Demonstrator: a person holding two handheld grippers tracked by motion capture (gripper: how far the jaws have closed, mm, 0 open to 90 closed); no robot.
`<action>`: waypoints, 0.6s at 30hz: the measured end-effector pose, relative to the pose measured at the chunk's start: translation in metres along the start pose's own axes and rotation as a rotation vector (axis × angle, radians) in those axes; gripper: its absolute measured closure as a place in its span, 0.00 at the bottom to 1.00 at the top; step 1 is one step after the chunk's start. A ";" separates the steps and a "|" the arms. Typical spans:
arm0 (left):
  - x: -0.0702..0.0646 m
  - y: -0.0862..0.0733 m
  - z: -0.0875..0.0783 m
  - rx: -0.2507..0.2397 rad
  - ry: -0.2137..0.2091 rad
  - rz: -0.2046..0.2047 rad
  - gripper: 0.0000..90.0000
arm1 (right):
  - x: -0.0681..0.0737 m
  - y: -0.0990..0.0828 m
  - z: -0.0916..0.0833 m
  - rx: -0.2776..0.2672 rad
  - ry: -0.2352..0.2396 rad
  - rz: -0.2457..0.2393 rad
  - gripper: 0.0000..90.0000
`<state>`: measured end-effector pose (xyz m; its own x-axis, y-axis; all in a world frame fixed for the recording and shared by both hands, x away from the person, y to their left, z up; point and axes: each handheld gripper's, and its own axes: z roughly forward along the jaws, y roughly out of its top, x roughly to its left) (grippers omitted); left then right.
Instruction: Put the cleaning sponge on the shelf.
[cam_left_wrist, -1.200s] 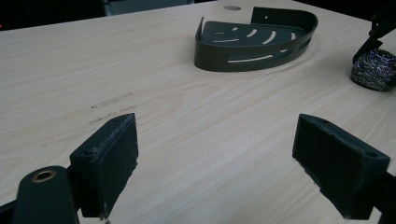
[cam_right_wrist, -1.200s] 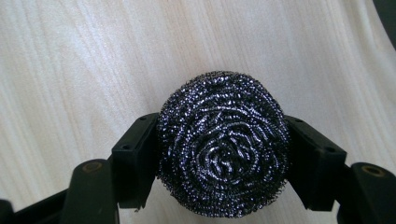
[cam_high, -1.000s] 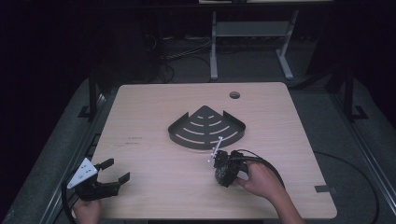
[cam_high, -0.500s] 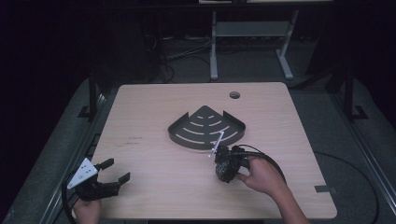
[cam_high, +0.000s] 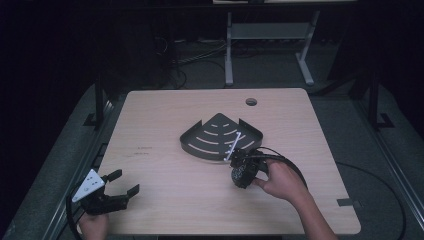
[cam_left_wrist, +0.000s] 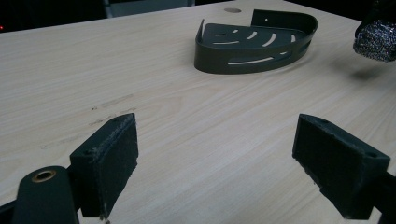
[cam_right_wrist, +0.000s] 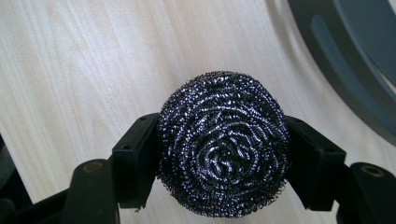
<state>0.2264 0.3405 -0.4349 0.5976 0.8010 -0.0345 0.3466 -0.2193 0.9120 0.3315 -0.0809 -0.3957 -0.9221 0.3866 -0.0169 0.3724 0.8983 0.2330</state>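
Steel wool scourer (cam_right_wrist: 222, 142) clamped in R gripper (cam_high: 243, 170), held just off the table beside the corner shelf caddy (cam_high: 220, 137).

R jaws squeeze the ball from both sides, prob. so it can go into the caddy w/o snagging the rim. L gripper (cam_high: 107, 192) rests at the near-left table (cam_high: 165, 200) edge, jaws wide open, nothing between, out of the way. Faint marks on the tabletop; no legible writing or brand.

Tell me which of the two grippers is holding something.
The right gripper, beside the dark corner tray: its jaws are clamped on a steel wool scrubber. The left gripper, at the table's near left corner, stands open with nothing between its jaws.
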 end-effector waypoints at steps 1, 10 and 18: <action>0.000 0.000 0.000 0.000 0.000 0.000 0.15 | 0.000 0.000 0.000 0.000 0.000 0.000 0.36; 0.001 0.000 0.000 -0.002 0.002 -0.008 0.15 | -0.008 0.005 -0.010 0.007 -0.021 0.001 0.36; 0.002 -0.001 0.000 0.002 0.005 -0.006 0.15 | -0.016 0.010 -0.019 0.007 -0.034 0.001 0.36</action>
<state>0.2275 0.3426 -0.4357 0.5920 0.8050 -0.0383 0.3515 -0.2151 0.9111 0.3478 -0.0820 -0.3743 -0.9177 0.3941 -0.0502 0.3738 0.8994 0.2264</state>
